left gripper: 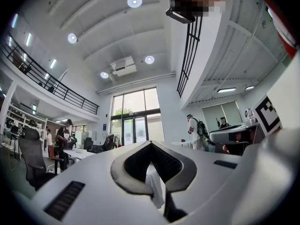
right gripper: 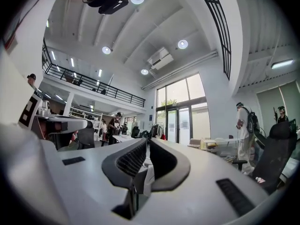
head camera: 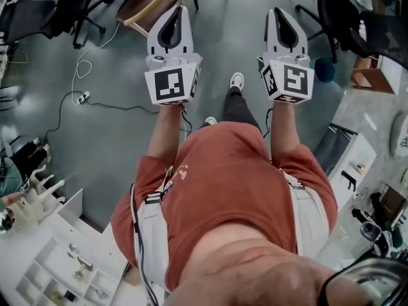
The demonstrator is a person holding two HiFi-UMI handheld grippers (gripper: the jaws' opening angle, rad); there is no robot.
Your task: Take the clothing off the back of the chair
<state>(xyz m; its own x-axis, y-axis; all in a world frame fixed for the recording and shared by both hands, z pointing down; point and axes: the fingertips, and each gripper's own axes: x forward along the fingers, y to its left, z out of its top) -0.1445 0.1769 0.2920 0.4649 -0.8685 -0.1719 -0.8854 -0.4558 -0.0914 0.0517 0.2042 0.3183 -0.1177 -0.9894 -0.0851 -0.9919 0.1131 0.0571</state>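
Both grippers are held out level in front of the person, above the grey floor. In the head view my left gripper and right gripper point at the top of the frame, jaw tips together. A chair with a brown seat and a curved wooden rail stands just beyond the left gripper; I see no clothing on it here. In the left gripper view and the right gripper view the jaws meet at the tips. A pale shape shows through the hollow behind each pair of tips; I cannot tell what it is.
Black office chairs stand at the far left and far right. A cable with a plug strip lies on the floor to the left. White shelving is at the lower left. People stand by distant desks.
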